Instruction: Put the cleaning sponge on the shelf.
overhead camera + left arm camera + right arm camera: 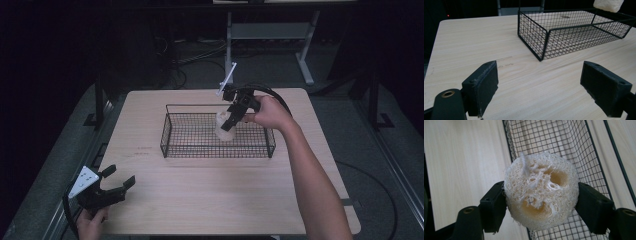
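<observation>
A pale, fibrous loofah sponge (541, 191) with holes through its face sits squeezed between the two black jaws of my right gripper (541, 202). In the high view that gripper (231, 121) holds the loofah (223, 129) above the middle of a black wire basket (170, 140) on the wooden table. My left gripper (119, 179) rests low at the table's front left corner, jaws wide apart with nothing between them. Its own view shows the open gripper (547, 87), the basket (541, 50) ahead, and the loofah (608, 5) at the top right edge.
The wooden table (210, 195) has bare room in front of the basket and to its left. A metal stand (305, 55) and cables stand on the dark floor behind the table. The person's right forearm (312, 170) crosses the table's right side.
</observation>
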{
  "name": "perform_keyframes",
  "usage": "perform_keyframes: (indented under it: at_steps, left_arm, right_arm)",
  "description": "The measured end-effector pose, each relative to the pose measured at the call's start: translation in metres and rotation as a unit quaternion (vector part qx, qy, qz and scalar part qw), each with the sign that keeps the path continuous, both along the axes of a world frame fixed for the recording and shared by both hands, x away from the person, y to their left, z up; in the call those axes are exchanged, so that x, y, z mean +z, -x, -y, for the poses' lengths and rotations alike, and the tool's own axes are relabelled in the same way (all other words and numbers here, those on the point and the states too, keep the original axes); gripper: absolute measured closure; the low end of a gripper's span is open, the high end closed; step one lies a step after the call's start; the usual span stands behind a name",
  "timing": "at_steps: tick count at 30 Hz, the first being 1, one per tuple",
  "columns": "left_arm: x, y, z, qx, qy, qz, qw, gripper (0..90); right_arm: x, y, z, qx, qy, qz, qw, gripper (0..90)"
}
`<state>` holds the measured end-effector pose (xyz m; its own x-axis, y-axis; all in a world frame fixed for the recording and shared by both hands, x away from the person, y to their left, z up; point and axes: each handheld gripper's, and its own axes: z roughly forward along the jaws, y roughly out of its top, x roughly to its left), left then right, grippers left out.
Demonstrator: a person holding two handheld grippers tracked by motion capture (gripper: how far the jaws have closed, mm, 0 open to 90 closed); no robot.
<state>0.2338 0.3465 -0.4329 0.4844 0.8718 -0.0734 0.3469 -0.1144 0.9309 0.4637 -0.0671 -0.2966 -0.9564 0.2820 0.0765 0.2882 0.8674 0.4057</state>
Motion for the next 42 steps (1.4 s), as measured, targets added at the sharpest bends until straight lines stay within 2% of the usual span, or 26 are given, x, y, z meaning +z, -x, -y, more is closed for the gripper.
perform_keyframes:
  at_steps: [5,9,12,14,20,24,26,28,31,36,39,42]
  left_arm:
    - [-0.001,0.000,0.001,-0.001,-0.006,-0.001,1.0000,14.0]
    - [-0.001,0.000,0.000,0.000,-0.004,-0.003,1.0000,13.9]
    - [-0.001,0.000,0.001,-0.002,-0.003,-0.002,1.0000,13.9]
    - [-0.001,0.000,0.002,-0.004,-0.006,-0.002,1.0000,13.9]
    - [-0.001,0.000,0.000,-0.003,0.004,-0.003,1.0000,14.0]
    - [-0.001,0.000,-0.002,-0.001,0.005,-0.002,1.0000,13.9]
    - [-0.001,-0.001,-0.001,-0.001,0.008,-0.004,1.0000,13.9]
    - [-0.001,-0.001,-0.001,-0.003,0.005,-0.002,1.0000,13.9]
    - [-0.001,0.000,-0.001,-0.002,0.003,-0.002,1.0000,13.9]
    - [-0.001,0.000,-0.001,-0.001,0.004,-0.002,1.0000,13.9]
    - [0.000,0.000,-0.001,-0.001,0.003,-0.001,1.0000,13.9]
    - [0.000,0.000,-0.001,0.000,0.004,-0.001,1.0000,13.9]
  right_arm:
    - [-0.008,-0.008,0.001,-0.012,-0.002,0.005,0.9999,28.6]
    - [-0.019,-0.014,0.004,-0.019,0.000,-0.005,0.9998,28.6]
    - [-0.029,-0.019,0.008,-0.030,0.009,-0.011,0.9994,28.6]
    - [-0.033,-0.020,0.009,-0.036,0.023,-0.003,0.9991,28.6]
    - [-0.039,-0.025,0.015,-0.045,0.004,-0.006,0.9989,28.6]
    - [-0.049,-0.028,0.020,-0.053,0.007,-0.015,0.9984,28.5]
    - [-0.053,-0.028,0.020,-0.057,0.015,-0.012,0.9982,28.4]
    - [-0.057,-0.028,0.020,-0.055,0.024,-0.014,0.9981,28.4]
    - [-0.062,-0.029,0.021,-0.056,0.016,-0.019,0.9981,28.4]
    - [-0.071,-0.028,0.025,-0.060,0.016,-0.022,0.9978,28.4]
    - [-0.074,-0.028,0.025,-0.057,0.027,-0.024,0.9977,28.4]
    - [-0.077,-0.028,0.025,-0.057,0.024,-0.028,0.9977,28.4]
